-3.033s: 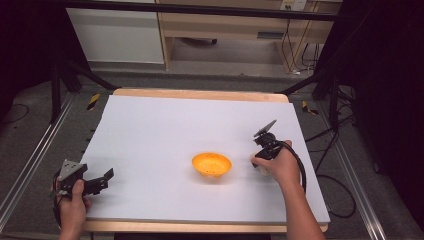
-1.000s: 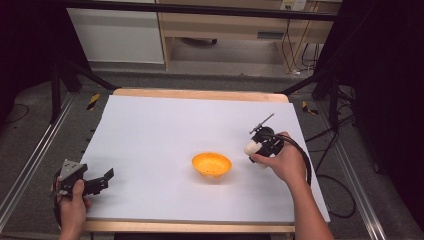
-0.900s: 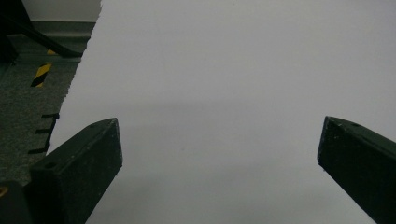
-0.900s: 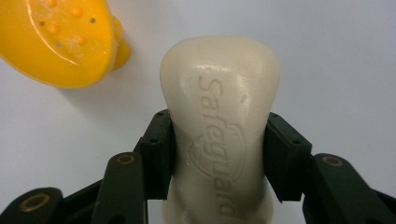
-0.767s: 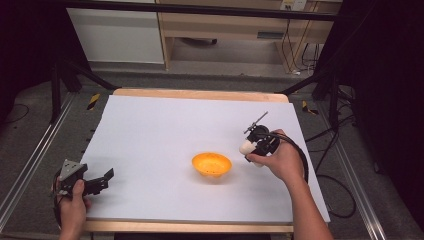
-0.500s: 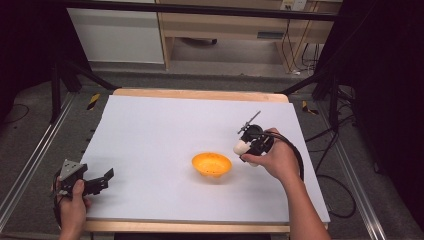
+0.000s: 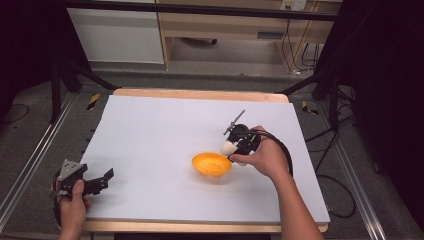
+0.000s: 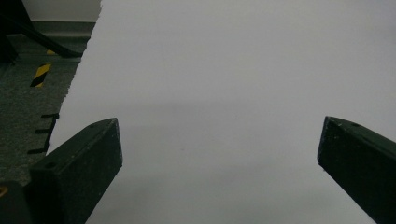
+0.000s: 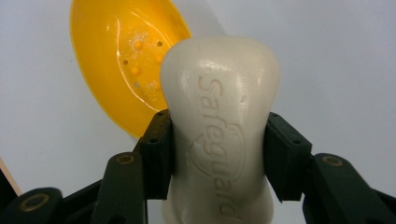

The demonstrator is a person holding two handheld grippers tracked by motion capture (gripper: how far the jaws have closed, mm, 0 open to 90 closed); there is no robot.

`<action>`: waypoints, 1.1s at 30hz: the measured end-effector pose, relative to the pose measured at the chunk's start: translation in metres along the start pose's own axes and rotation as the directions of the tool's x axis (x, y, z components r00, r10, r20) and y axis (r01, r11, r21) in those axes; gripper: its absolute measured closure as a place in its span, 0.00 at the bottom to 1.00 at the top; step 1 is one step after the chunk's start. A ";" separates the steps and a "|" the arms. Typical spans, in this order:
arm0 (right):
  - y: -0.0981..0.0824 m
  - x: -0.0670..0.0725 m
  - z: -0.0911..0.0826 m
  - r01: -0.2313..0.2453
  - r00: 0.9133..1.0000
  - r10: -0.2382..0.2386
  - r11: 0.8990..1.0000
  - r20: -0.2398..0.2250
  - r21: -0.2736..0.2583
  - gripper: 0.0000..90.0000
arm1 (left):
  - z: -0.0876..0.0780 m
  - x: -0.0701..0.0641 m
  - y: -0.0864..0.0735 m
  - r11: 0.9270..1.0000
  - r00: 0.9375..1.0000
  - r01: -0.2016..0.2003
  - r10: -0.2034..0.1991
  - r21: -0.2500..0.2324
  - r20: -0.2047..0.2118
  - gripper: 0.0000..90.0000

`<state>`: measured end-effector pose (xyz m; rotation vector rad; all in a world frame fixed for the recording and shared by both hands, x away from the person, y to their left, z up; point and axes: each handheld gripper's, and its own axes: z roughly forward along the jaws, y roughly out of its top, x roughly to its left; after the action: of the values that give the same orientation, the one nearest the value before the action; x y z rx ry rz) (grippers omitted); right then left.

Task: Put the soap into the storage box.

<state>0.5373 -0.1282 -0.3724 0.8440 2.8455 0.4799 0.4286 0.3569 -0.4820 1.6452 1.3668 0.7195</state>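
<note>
Clamping a white Safeguard soap bar in my right gripper, I am holding it just off the orange soap dish's two o'clock rim, while my left gripper is gaping wide, empty, at the tabletop's seven o'clock corner.

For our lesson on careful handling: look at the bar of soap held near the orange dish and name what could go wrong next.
1. The right gripper clamps the soap bar only at its narrow waist; smooth soap might slip or twist out.
2. The orange dish is small and looks light; a nudge from the lowered bar could tip it or slide it across the white table.
</note>
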 end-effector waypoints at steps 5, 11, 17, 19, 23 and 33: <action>0.009 0.007 0.005 0.057 0.998 -0.057 0.998 -0.003 0.001 0.56 | 0.000 0.000 0.000 1.000 1.000 0.001 -0.001 0.000 0.000 0.00; 0.020 0.015 0.006 0.114 0.994 -0.114 0.994 -0.006 0.004 0.56 | 0.000 0.000 0.000 1.000 1.000 0.001 -0.001 -0.001 0.001 0.00; 0.029 0.023 0.010 0.173 0.985 -0.173 0.985 -0.029 0.013 0.56 | 0.000 0.000 0.000 1.000 1.000 0.000 0.000 -0.001 0.001 0.00; 0.032 0.026 0.013 0.190 0.981 -0.189 0.982 -0.036 0.020 0.56 | 0.000 0.000 0.000 1.000 1.000 0.001 -0.001 -0.001 0.001 0.00; 0.036 0.029 0.018 0.230 0.972 -0.228 0.973 -0.050 0.025 0.56 | 0.000 0.000 0.000 1.000 1.000 0.001 -0.001 -0.001 0.001 0.00; 0.045 0.036 0.026 0.280 0.958 -0.276 0.959 -0.075 0.038 0.56 | 0.000 0.000 0.000 1.000 1.000 0.002 -0.002 -0.001 0.002 0.00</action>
<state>0.5356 -0.0655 -0.3826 0.4277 2.9834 0.4110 0.4285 0.3573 -0.4820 1.6435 1.3655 0.7170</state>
